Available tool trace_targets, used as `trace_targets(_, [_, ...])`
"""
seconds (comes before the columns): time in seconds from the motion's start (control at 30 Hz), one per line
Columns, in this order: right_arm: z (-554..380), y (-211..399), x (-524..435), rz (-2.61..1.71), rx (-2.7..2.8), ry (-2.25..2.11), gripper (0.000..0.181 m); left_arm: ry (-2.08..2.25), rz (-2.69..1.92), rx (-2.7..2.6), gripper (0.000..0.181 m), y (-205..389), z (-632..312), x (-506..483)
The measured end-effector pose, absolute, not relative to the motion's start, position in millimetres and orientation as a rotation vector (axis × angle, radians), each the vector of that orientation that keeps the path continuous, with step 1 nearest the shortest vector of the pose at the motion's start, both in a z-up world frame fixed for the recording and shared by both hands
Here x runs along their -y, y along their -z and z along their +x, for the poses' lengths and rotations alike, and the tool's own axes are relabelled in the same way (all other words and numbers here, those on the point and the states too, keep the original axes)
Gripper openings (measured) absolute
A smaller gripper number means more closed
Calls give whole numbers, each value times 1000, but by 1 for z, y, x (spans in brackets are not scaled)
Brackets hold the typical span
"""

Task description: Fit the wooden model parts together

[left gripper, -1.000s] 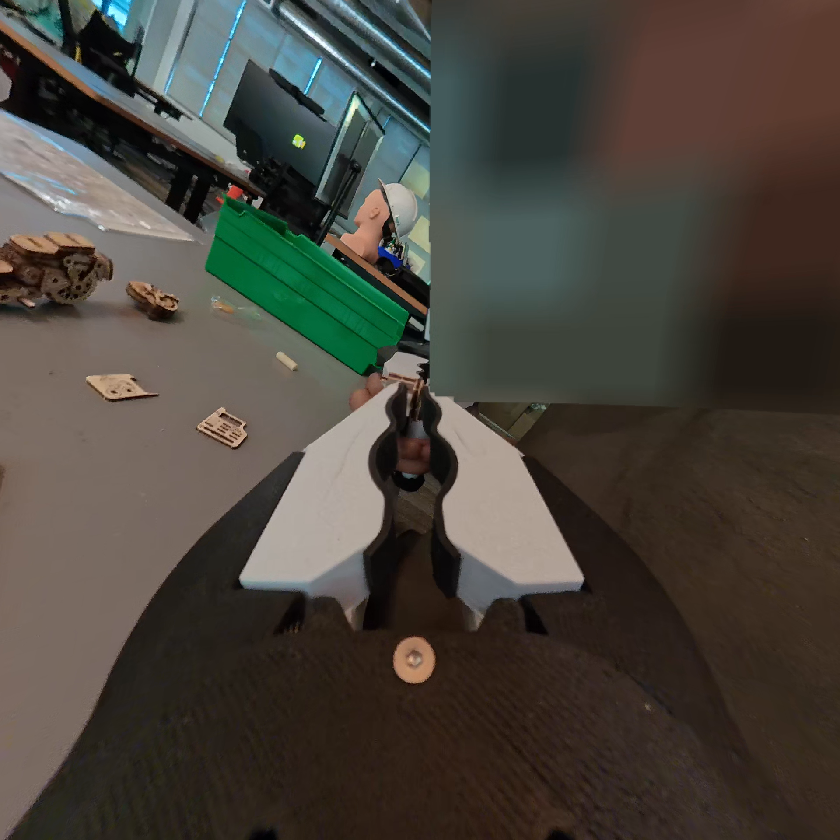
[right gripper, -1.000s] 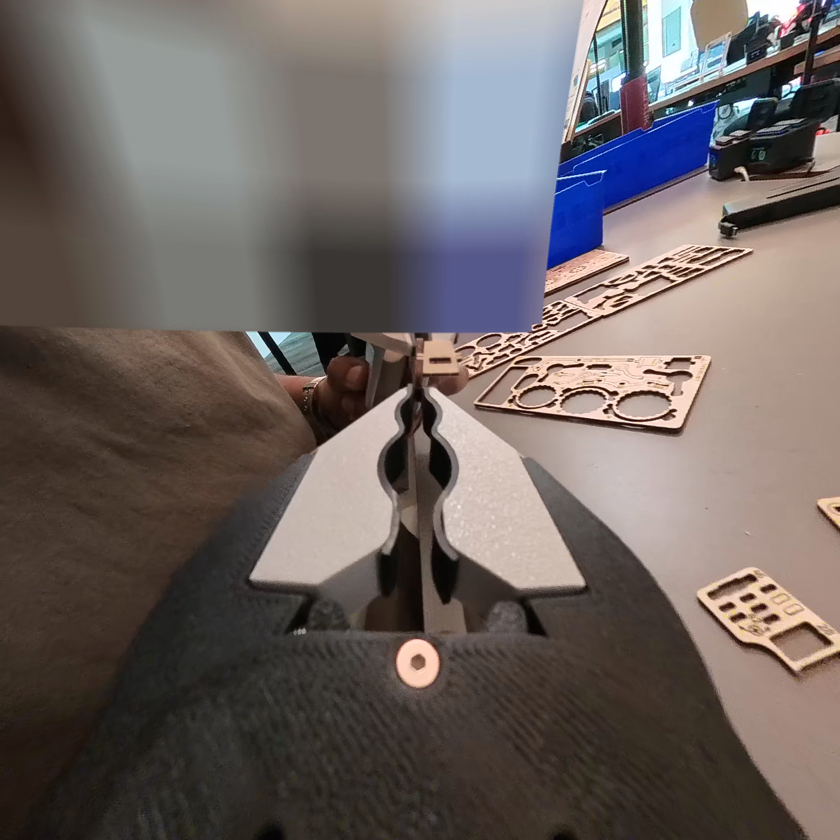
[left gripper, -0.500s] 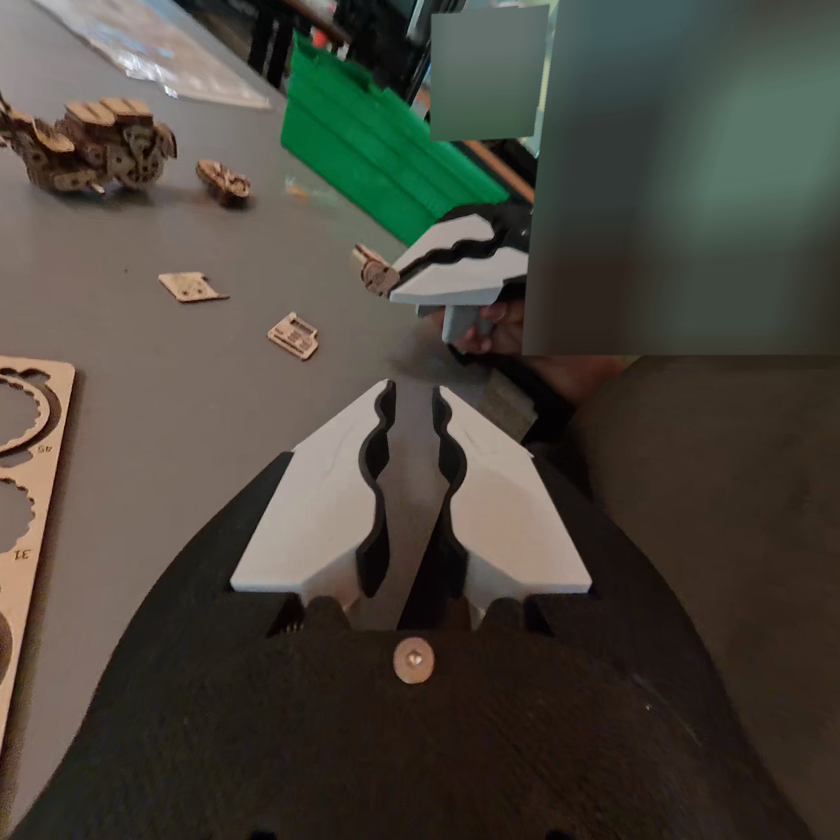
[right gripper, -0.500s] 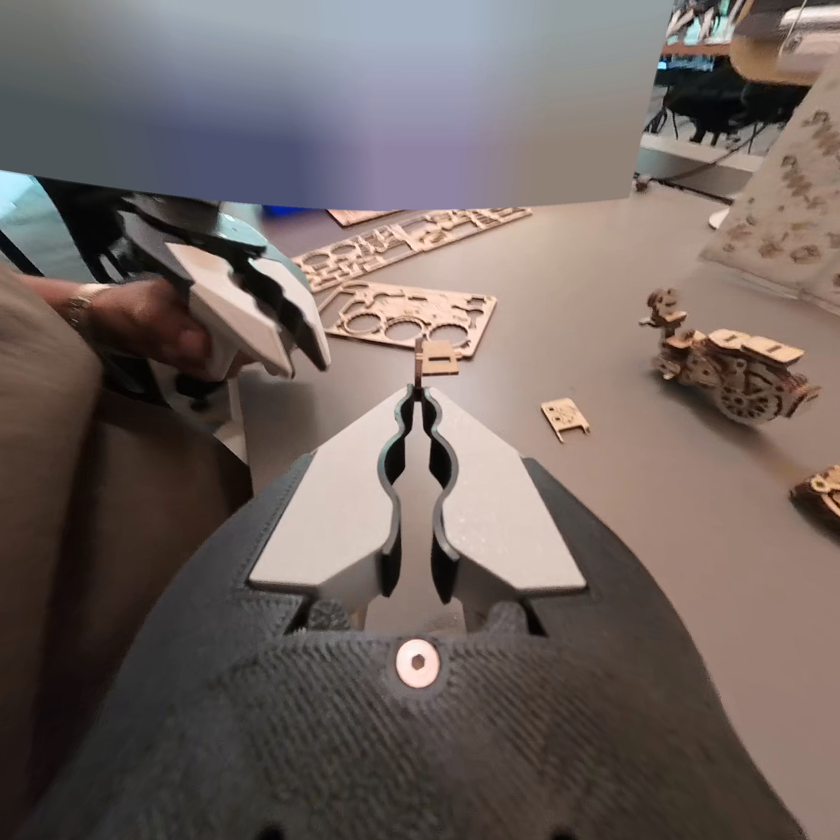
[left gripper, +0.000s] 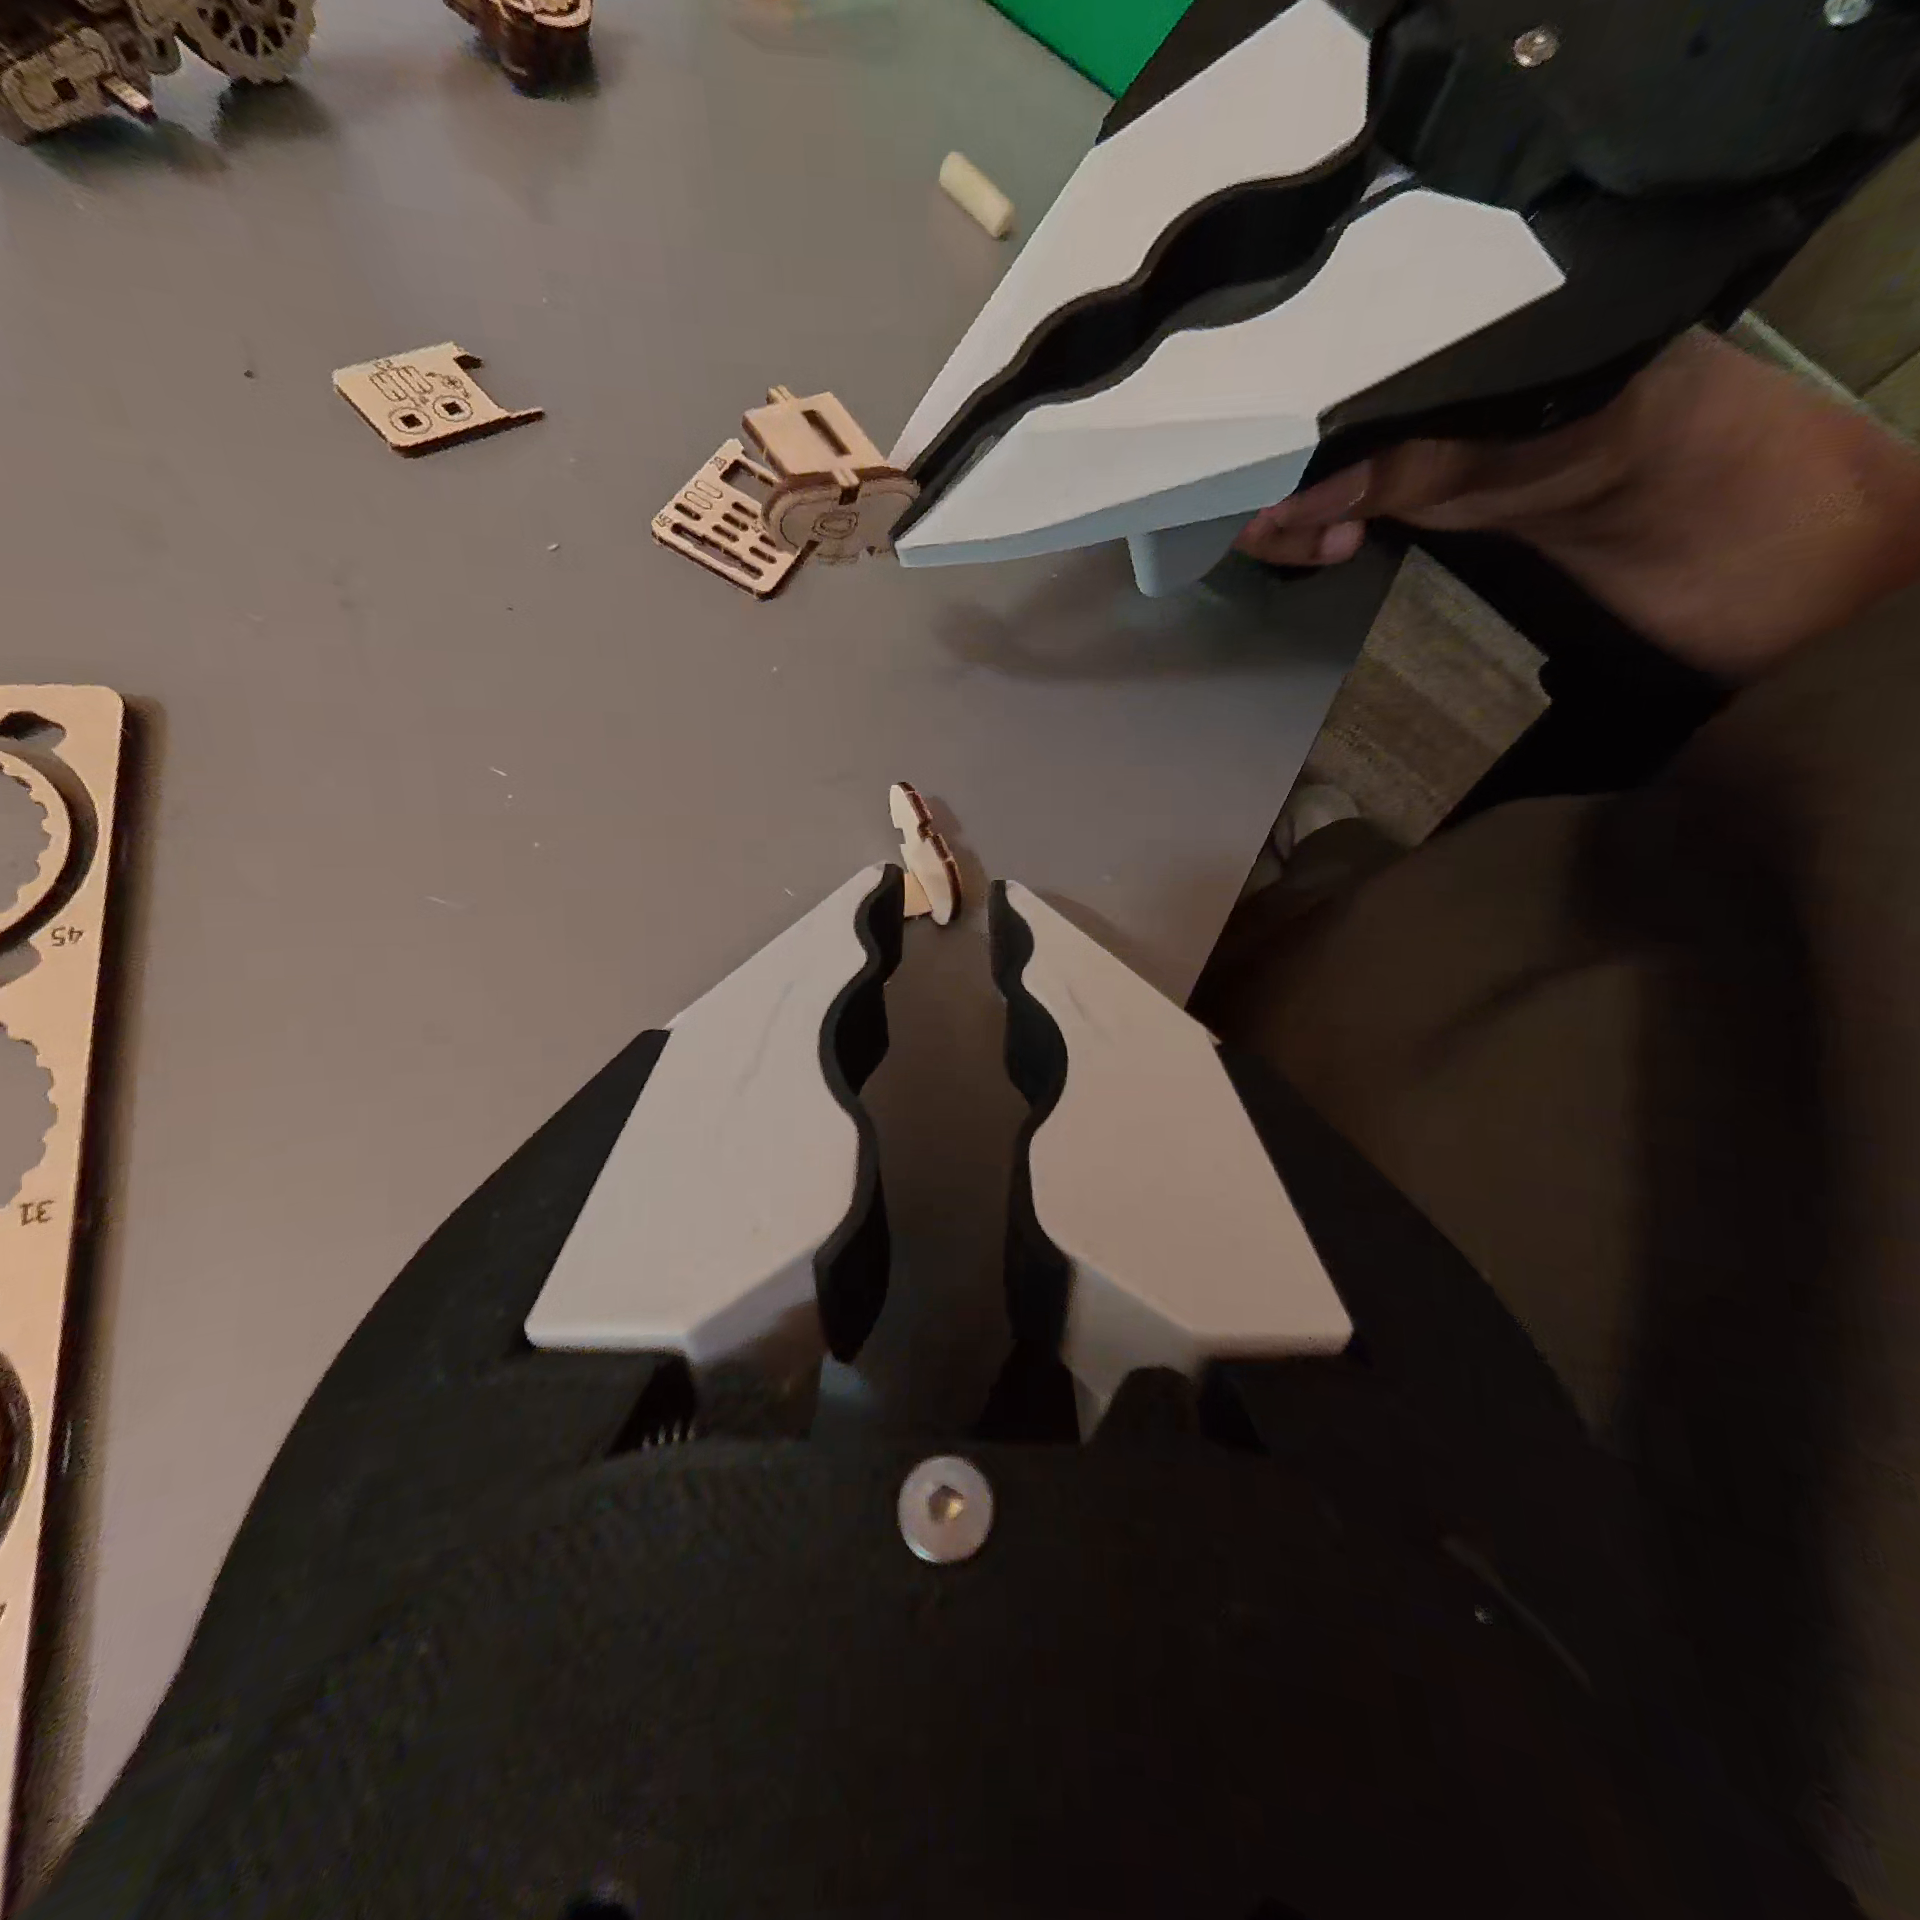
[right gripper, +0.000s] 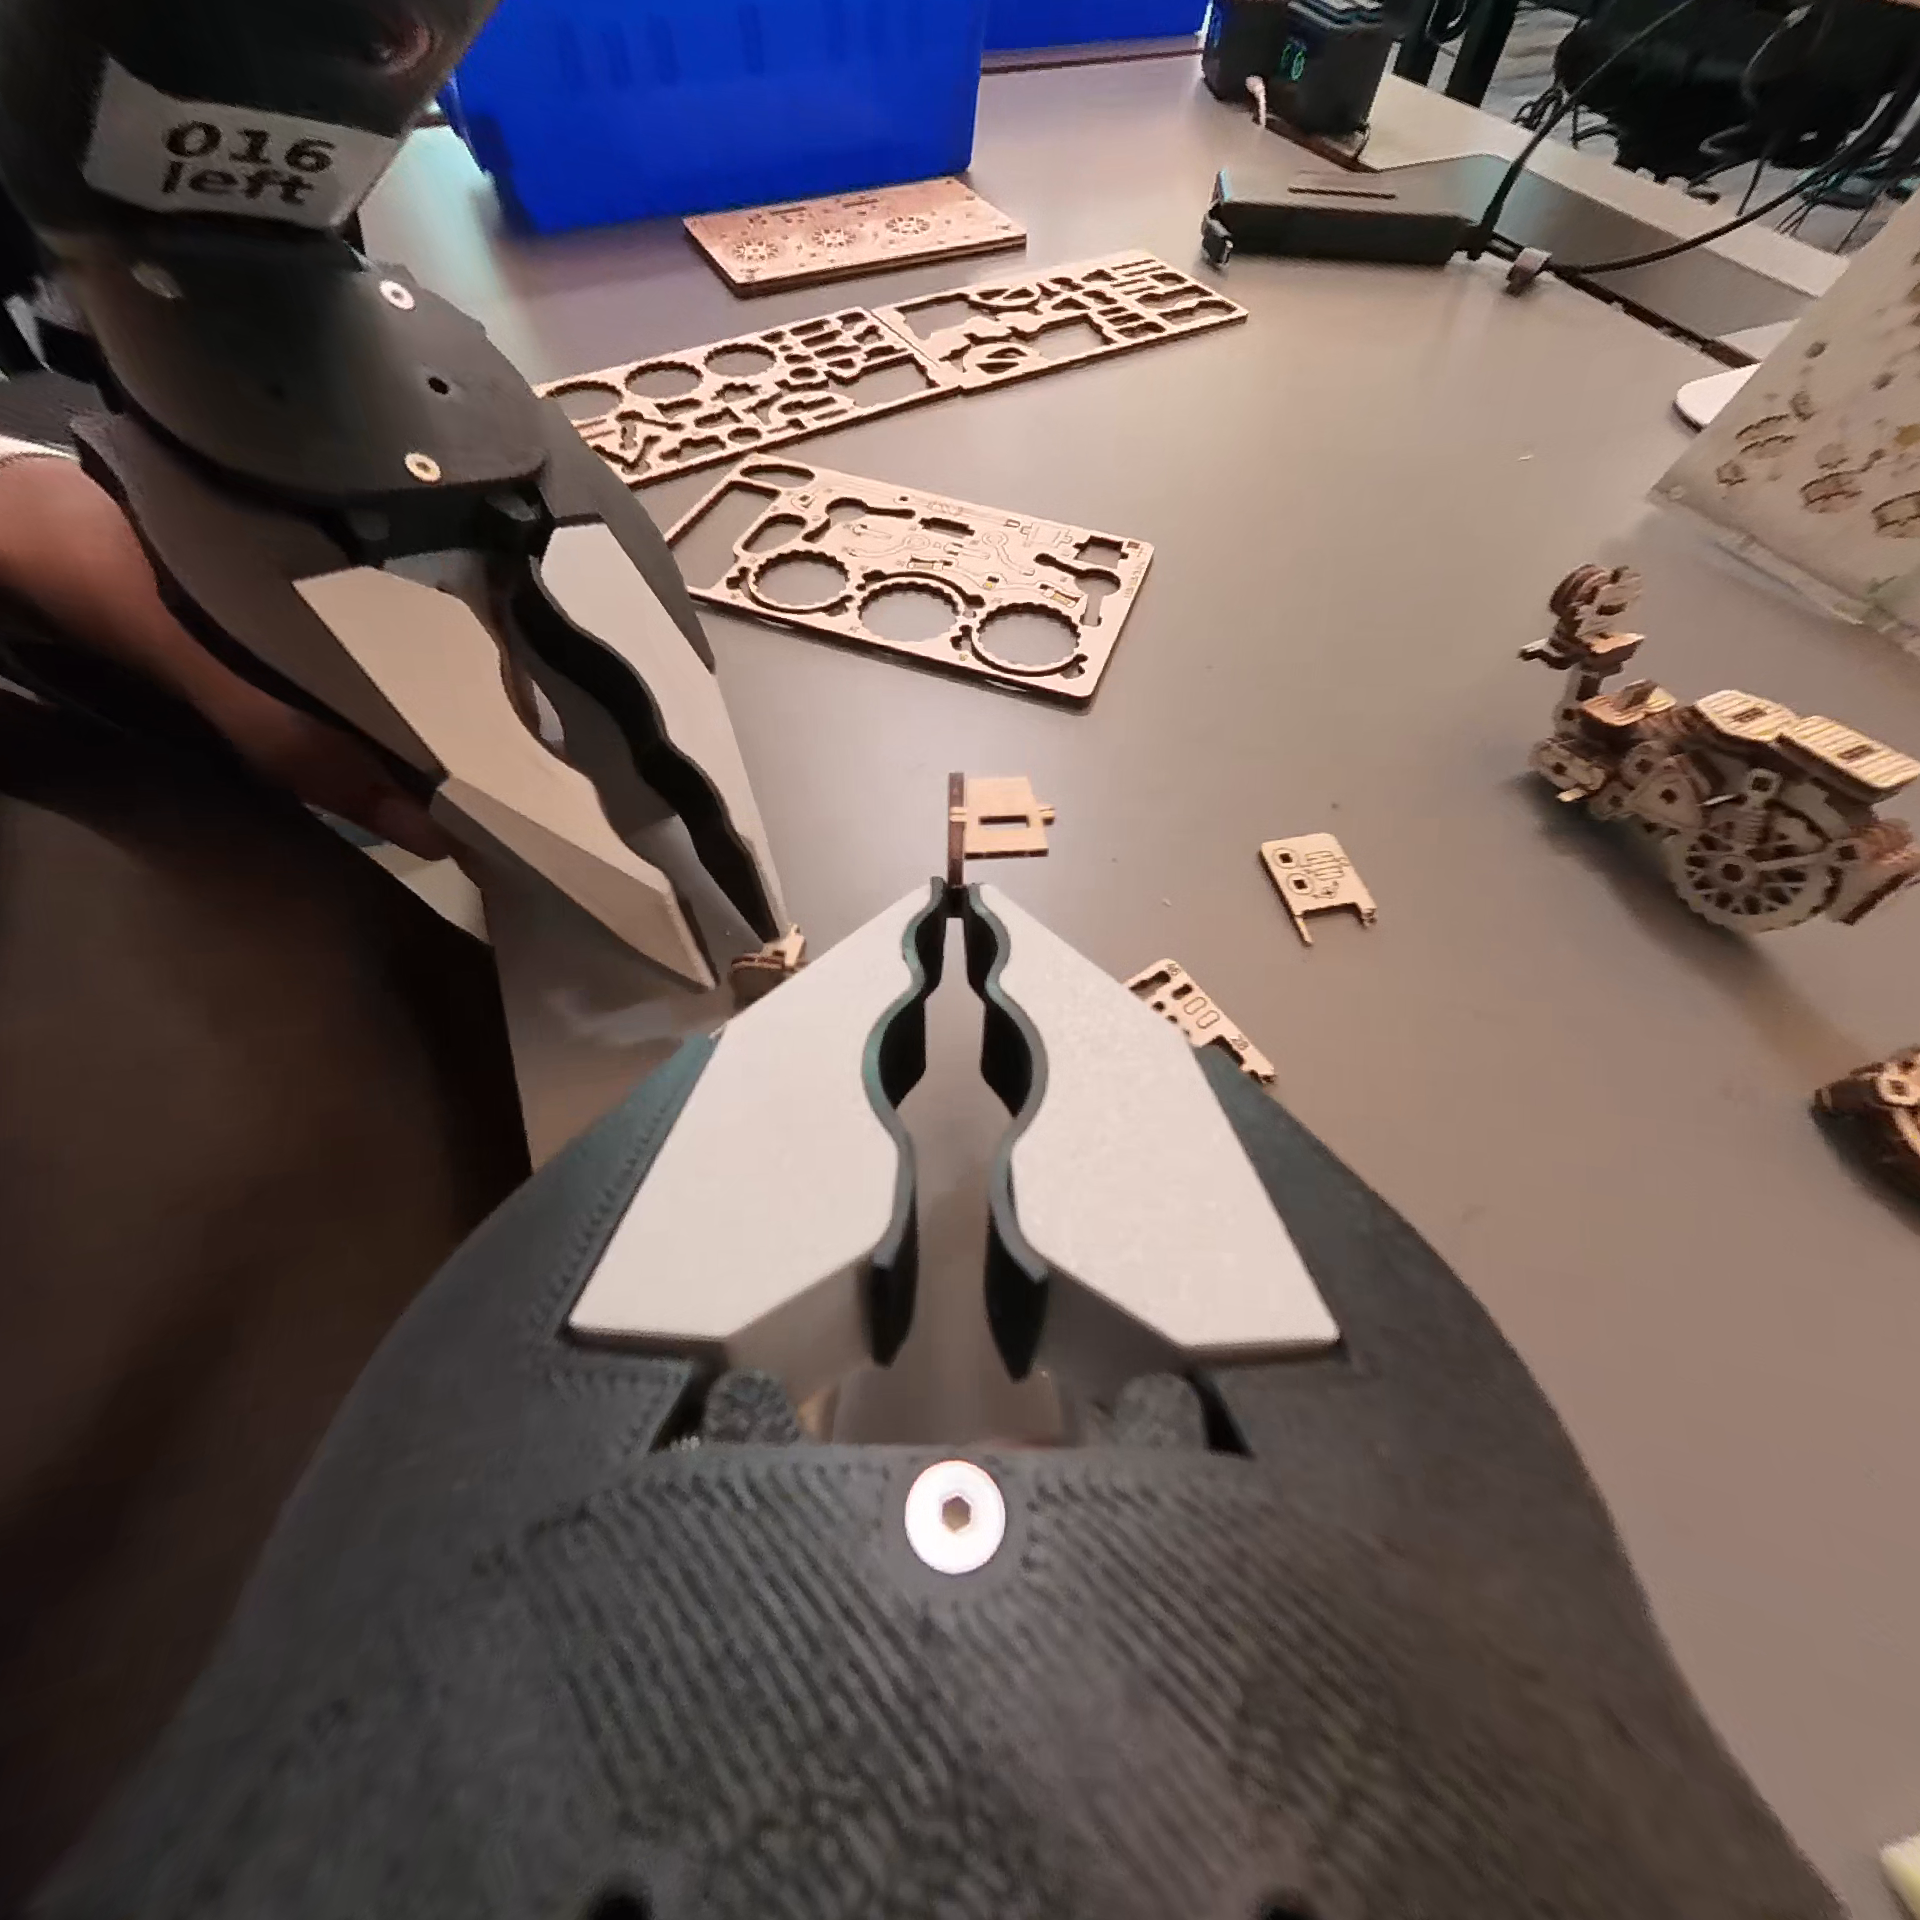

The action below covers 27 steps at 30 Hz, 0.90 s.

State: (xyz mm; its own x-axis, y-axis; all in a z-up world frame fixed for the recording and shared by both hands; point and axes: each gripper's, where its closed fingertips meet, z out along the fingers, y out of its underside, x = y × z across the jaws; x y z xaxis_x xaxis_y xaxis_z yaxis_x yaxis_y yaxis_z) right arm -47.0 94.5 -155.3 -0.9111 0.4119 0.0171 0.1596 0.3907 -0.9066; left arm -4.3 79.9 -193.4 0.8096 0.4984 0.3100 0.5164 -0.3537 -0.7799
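Note:
My right gripper (right gripper: 954,888) is shut on a small wooden sub-assembly (right gripper: 997,821), a round piece with a slotted flat plate standing off it. It also shows in the left wrist view (left gripper: 821,468), held at the right gripper's tips (left gripper: 909,499) just above the grey table (left gripper: 520,779). My left gripper (left gripper: 945,883) has its jaws apart. A small rounded wooden piece (left gripper: 928,857) stands at its tips, against the left finger and clear of the right one. In the right wrist view the left gripper (right gripper: 727,945) points down at the table, close beside my right gripper.
A built wooden motorcycle model (right gripper: 1714,810) stands at the right. Punched-out wooden sheets (right gripper: 914,582) lie farther back, before a blue bin (right gripper: 727,94). Small flat wooden pieces (right gripper: 1314,878) (left gripper: 426,400) (left gripper: 727,530) lie loose. The table edge (left gripper: 1299,790) runs beside my left gripper.
Both grippers have come down from in front of the person to the table and moved apart. The left gripper, shut a second ago, has opened. The right still holds its part.

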Motion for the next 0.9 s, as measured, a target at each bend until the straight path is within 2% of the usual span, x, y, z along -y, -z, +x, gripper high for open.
trace_targets(0.27, [-48,160,-94,-540,2434,-1504,1,-35,-2046,765,2,198,-7,-78])
trace_targets(0.9, [-42,156,-88,-539,2453,-1571,1,71,-2002,688,1,186,0,-69])
